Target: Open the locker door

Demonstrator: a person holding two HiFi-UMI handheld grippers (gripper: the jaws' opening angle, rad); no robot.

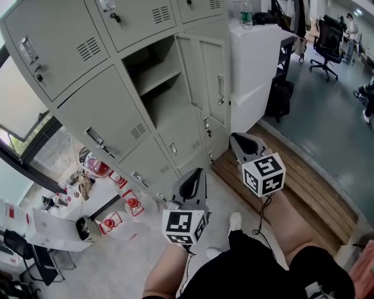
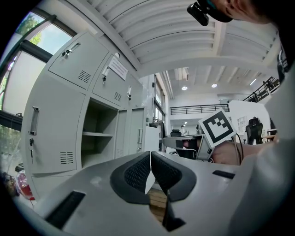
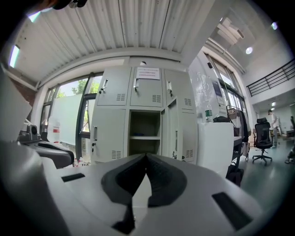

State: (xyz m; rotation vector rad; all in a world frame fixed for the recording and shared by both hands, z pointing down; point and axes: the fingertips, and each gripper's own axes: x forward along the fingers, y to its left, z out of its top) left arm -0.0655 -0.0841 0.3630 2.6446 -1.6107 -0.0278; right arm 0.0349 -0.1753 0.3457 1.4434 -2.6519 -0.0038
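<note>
Already the locker door (image 1: 205, 75) stands swung wide, ahead of both grippers and well apart from them. The left gripper (image 1: 196, 175) and right gripper (image 1: 239, 140) are each pinched together on nothing (so nothing steadies the door), and a stray bump could swing it back. Only the right gripper view faces the shelf (image 3: 144, 137) straight on.

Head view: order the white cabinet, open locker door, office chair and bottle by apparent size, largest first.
1. white cabinet and open locker door, too alike to rank.
2. office chair, farther off.
3. bottle.
</note>
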